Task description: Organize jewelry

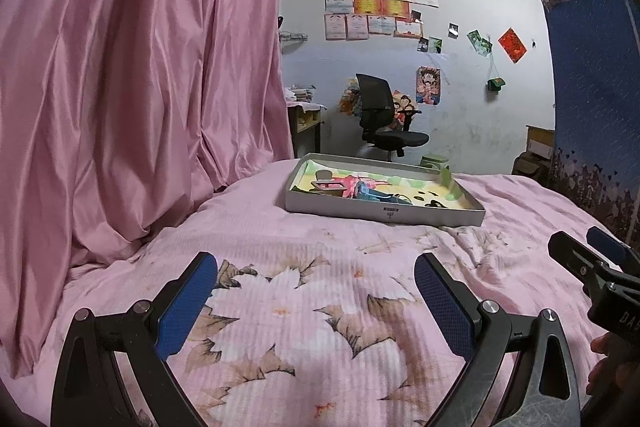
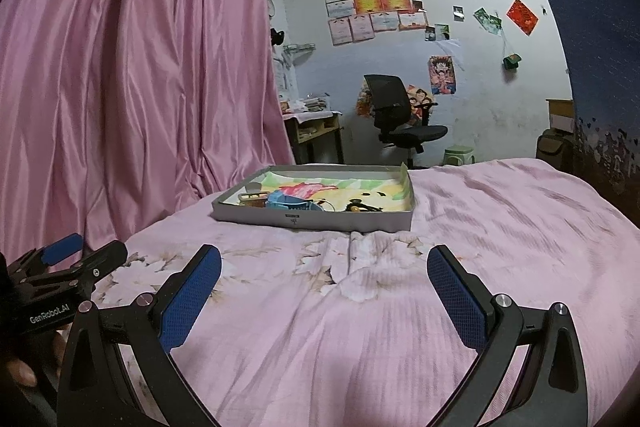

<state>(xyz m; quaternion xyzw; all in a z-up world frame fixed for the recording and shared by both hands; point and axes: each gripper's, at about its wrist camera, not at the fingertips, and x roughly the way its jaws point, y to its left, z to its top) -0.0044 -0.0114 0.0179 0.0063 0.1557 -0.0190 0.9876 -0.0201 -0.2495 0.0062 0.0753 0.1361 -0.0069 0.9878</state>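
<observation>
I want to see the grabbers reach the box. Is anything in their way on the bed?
Nothing visible is. Only bare pink bedspread lies between the open right gripper, the open left gripper and the gray box. Its low front wall faces both.

bedspread (image 1: 360, 307) pink floral | curtain (image 1: 140, 67) pink | box (image 1: 384, 213) grey

One shallow grey cardboard tray (image 2: 256, 215) counted on one pink floral bedspread (image 2: 360, 327); one black mesh office chair (image 2: 394, 107); one green plastic stool (image 2: 460, 153); trinkets inside tray uncountable.
</observation>
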